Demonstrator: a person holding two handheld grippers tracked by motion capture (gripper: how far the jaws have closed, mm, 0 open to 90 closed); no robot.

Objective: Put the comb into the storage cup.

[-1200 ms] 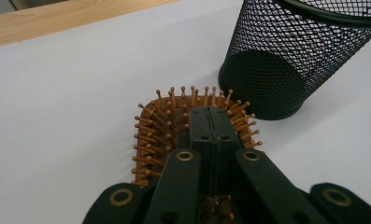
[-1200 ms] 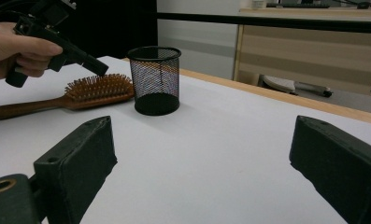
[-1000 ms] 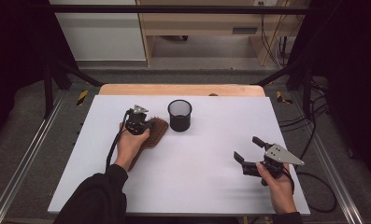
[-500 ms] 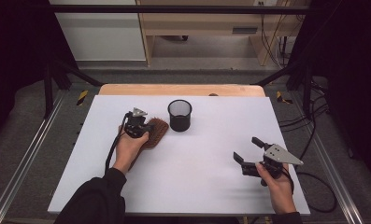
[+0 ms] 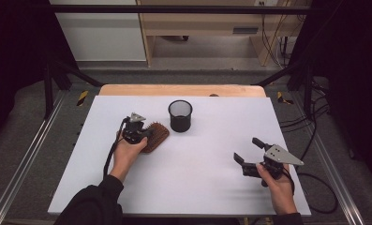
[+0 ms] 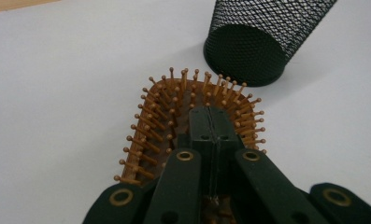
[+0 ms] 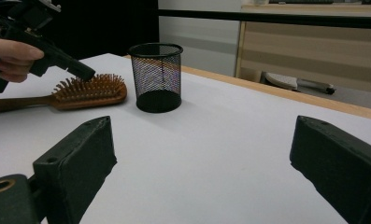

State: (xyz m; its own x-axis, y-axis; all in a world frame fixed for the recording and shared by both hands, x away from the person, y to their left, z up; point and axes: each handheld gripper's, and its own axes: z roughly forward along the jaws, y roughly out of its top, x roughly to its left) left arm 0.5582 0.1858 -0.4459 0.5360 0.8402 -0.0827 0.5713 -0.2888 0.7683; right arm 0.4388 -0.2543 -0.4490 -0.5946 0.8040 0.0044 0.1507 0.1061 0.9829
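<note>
1. One wooden hairbrush (image 5: pixel 156 136) lies bristles-up on the bench (image 5: pixel 207 164), left of the mesh cup (image 5: pixel 180 116).
2. Left gripper (image 6: pixel 210 122) – fingers clenched, empty, among the bristles.
3. Right gripper (image 5: pixel 249 151) – fingers released, near right.

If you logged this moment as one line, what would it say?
left gripper: shut, over hairbrush bristles | right gripper: open, empty | mesh cup: upright beside brush

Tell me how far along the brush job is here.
Nothing looks done: the brush lies flat on the table, bristles up, beside the empty mesh cup. In hand: the left claw, shut, sits over the bristles without gripping. The right claw waits open. Left: grasping and moving the brush.
</note>
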